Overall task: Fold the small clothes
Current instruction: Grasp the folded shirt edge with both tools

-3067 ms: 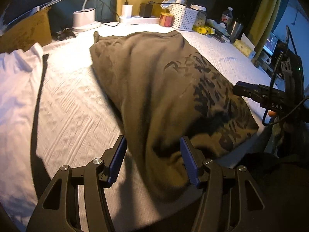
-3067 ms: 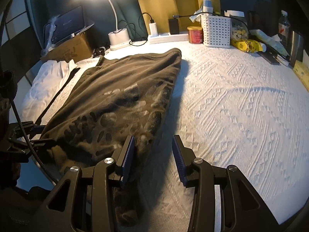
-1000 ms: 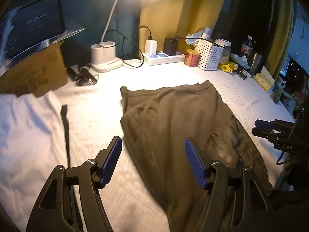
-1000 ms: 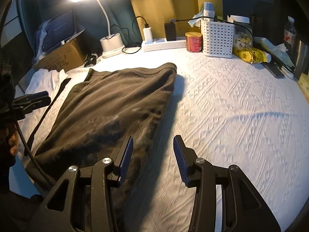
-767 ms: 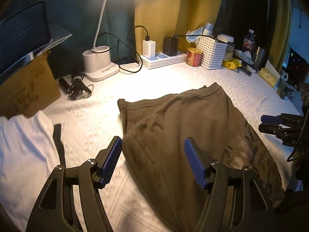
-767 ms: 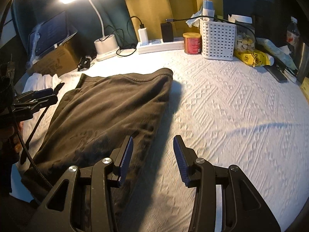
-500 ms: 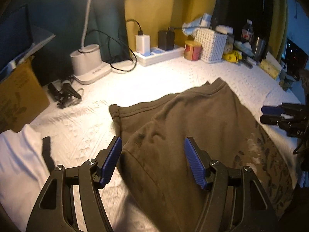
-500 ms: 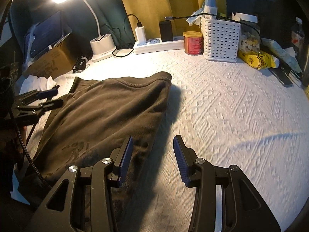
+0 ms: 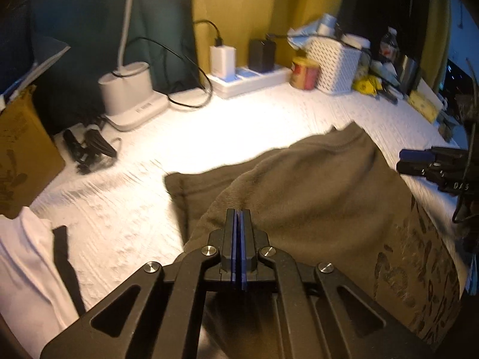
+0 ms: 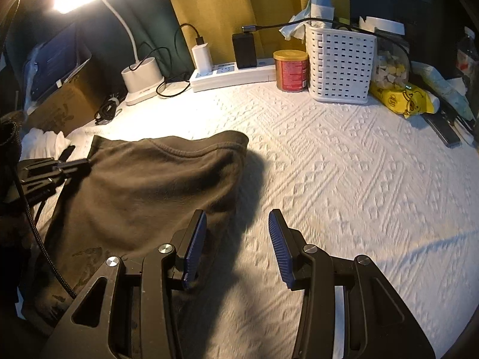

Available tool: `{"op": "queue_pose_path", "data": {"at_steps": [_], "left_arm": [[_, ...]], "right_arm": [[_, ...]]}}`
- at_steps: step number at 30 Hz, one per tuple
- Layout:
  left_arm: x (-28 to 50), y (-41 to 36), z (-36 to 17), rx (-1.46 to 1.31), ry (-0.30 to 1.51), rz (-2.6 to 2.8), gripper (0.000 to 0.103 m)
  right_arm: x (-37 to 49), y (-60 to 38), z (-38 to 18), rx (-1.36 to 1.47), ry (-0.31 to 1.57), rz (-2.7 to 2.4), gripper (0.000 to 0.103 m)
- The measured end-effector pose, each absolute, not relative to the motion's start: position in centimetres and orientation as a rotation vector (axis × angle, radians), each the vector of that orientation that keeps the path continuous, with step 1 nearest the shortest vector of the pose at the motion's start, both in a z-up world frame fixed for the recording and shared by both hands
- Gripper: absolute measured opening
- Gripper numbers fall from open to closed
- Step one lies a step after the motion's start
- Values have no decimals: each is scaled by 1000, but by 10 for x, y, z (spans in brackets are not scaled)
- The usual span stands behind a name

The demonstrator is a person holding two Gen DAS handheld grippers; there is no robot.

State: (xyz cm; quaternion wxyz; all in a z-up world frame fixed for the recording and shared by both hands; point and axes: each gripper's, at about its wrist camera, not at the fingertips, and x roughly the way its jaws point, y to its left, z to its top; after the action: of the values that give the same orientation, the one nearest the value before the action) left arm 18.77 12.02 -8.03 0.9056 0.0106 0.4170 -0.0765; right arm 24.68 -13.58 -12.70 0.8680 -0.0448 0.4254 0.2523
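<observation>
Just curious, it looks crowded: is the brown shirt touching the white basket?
Apart. Right wrist view shows bare cover between brown shirt and white basket.

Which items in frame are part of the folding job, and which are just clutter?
Job:
olive shirt
left gripper, jaws just closed, no cloth visibly between them
right gripper, open
white garment, probably next

Clutter:
desk lamp base
power strip
red tin
white basket
yellow snack bag
cardboard box
</observation>
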Motion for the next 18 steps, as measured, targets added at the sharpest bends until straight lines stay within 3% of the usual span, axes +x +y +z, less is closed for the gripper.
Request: {"op": "queue_pose_path", "data": {"at_steps": [9, 10, 11, 18], "left_arm": [[195, 127, -86, -20, 874, -166, 0], [195, 127, -86, -23, 874, -169, 0], [196, 126, -85, -25, 871, -170, 0], [201, 130, -80, -28, 858, -160, 0]], "right_arm": [[295, -116, -138, -45, 928, 629, 46], [303, -114, -141, -24, 948, 655, 39], [308, -113, -143, -5, 948, 680, 13], [319, -107, -124, -30, 876, 714, 9]]}}
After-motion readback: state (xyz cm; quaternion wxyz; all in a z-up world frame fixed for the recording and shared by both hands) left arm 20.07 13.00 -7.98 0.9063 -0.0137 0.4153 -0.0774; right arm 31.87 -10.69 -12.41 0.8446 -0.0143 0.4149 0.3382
